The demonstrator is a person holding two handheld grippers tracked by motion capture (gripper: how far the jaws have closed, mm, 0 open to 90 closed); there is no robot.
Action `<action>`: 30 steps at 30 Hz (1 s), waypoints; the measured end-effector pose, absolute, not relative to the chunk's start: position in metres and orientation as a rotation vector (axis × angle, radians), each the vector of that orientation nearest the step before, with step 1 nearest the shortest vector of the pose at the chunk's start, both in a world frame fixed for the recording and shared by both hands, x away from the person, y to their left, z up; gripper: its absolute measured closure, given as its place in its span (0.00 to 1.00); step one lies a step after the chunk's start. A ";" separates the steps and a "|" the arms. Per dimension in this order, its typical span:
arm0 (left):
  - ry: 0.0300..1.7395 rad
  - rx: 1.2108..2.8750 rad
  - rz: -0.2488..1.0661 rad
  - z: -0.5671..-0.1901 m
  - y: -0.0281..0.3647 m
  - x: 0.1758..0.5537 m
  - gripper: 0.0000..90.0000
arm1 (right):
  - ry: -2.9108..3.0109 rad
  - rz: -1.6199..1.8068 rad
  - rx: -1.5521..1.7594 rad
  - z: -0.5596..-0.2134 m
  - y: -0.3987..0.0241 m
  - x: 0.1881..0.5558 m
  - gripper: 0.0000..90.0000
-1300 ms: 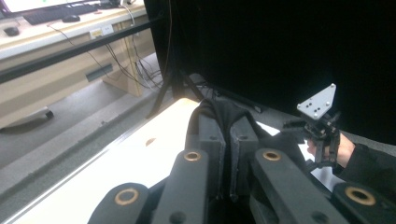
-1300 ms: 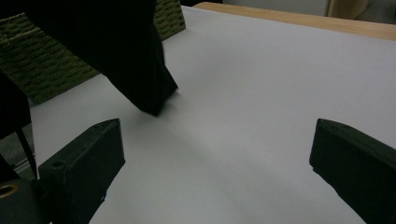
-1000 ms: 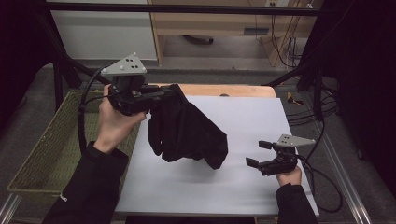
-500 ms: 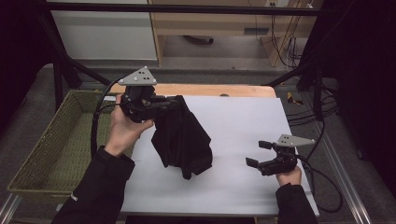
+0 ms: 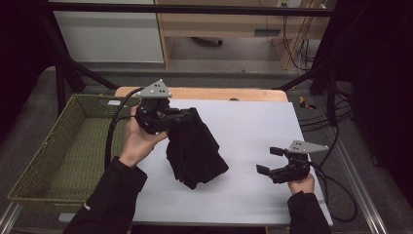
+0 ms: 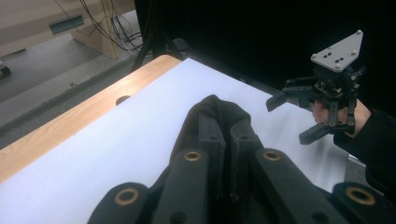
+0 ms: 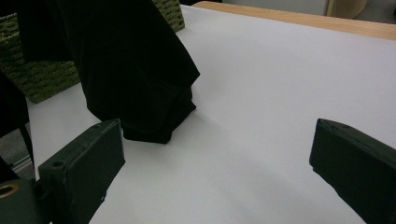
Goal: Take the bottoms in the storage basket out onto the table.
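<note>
Black cloth [image 5: 195, 148] hangs bunched from left gripper [image 5: 187, 117], top edge pinched between clamped jaws, lower end resting on white tabletop [image 5: 253, 122] near centre. Left gripper held above table's left part, beside green wicker basket [image 5: 63, 151]. Right gripper [image 5: 267, 161] low over table's right side, jaws spread wide, nothing between them, well apart from cloth.

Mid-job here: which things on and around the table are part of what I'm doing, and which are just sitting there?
In play:
- black cloth, hanging from the shut left tool
- green wicker basket, beside the table, likely its destination
- right tool, open, waiting over the white table top

Just lying about:
- cables on the floor
- wooden furniture behind
</note>
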State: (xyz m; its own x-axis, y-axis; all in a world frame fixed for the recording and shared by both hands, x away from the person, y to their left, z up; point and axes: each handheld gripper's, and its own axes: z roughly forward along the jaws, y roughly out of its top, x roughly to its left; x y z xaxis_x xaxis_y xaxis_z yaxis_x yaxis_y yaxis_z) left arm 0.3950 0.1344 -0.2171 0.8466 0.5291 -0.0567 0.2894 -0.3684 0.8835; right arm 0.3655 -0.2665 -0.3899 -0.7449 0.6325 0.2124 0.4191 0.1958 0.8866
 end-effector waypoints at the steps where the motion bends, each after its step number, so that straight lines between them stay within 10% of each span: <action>1: 0.606 1.976 0.285 -0.219 0.134 0.395 0.96 | 2.266 1.578 1.014 -0.390 -0.266 0.366 0.04; 30: 0.643 2.011 0.220 -0.278 0.120 0.409 0.96 | 2.268 1.573 1.013 -0.390 -0.266 0.366 0.04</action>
State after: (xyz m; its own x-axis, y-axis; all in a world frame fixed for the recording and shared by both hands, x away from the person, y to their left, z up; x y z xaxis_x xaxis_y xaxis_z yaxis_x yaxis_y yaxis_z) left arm 0.4090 0.1197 -0.2775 0.8438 0.5257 -0.1078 0.3489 -0.3848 0.8545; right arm 0.3658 -0.2663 -0.3904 -0.7448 0.6332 0.2106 0.4191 0.1982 0.8861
